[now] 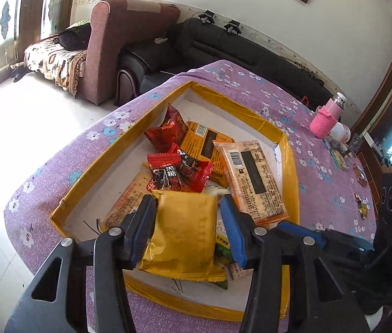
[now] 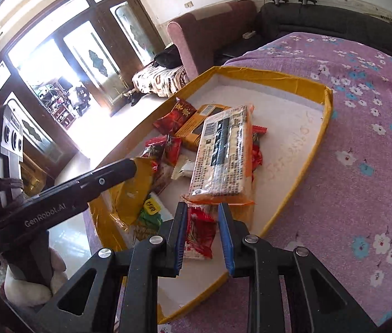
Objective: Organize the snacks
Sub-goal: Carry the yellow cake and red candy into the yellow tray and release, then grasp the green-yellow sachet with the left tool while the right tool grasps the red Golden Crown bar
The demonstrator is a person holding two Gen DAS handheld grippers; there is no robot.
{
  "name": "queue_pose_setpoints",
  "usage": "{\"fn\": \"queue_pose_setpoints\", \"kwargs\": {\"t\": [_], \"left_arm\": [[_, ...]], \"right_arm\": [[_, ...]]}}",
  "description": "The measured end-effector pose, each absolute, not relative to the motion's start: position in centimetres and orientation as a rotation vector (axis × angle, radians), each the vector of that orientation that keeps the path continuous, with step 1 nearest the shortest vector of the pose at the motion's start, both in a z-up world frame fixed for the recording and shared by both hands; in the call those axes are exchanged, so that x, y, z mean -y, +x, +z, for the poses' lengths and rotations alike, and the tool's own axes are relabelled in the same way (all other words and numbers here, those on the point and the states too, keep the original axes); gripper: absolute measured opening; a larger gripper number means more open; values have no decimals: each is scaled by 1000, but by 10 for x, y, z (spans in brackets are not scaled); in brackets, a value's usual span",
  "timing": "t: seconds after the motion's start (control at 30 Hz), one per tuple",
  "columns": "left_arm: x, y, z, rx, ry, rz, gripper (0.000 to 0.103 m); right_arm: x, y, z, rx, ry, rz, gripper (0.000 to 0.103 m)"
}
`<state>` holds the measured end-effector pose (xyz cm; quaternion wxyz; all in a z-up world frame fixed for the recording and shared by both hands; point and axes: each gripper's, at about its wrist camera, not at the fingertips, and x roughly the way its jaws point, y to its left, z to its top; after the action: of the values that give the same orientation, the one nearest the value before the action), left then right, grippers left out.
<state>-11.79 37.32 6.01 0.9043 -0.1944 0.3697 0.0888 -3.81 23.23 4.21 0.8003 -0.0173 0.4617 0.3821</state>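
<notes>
"GenRobot.AI" reads in pale letters along the left gripper's (image 2: 129, 166) side in the right wrist view. A small yellow tag (image 2: 149, 204) on a green packet near the tray's (image 1: 259, 118) near wall carries dark letters too blurred to read. Inside the yellow-taped tray, the left gripper (image 1: 187, 227) is closed on a plain gold packet (image 1: 182, 236), held just above the pile. The right gripper (image 2: 202, 233) is partly open, empty, with a red packet (image 2: 198, 233) lying below its gap and the barcoded orange cracker pack (image 2: 223, 155) just beyond its tips. The tray's white floor lies bare toward its far corner and right wall. The tray sits on the desk (image 2: 362, 152), covered in purple flowered cloth.
</notes>
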Motion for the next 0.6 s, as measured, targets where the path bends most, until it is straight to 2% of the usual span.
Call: {"fn": "queue_pose_setpoints", "kwargs": {"t": [0.07, 0.13, 0.27, 0.3, 0.37, 0.6], "left_arm": [[-374, -122, 66, -744, -403, 184, 57], [-374, -125, 73, -723, -406, 185, 60], [-364, -131, 88, -680, -374, 206, 70], [-359, -131, 93, -673, -352, 227, 76], [-348, -130, 101, -663, -302, 272, 79], [-293, -123, 108, -684, -139, 272, 81]], "right_arm": [[-238, -43, 41, -980, -64, 822, 29], [-240, -48, 42, -965, -81, 826, 39], [-230, -53, 55, -927, -58, 833, 41], [-224, -54, 58, -915, -48, 827, 44], [-210, -53, 65, -893, -23, 801, 48], [-152, -47, 67, -868, 57, 685, 55]]}}
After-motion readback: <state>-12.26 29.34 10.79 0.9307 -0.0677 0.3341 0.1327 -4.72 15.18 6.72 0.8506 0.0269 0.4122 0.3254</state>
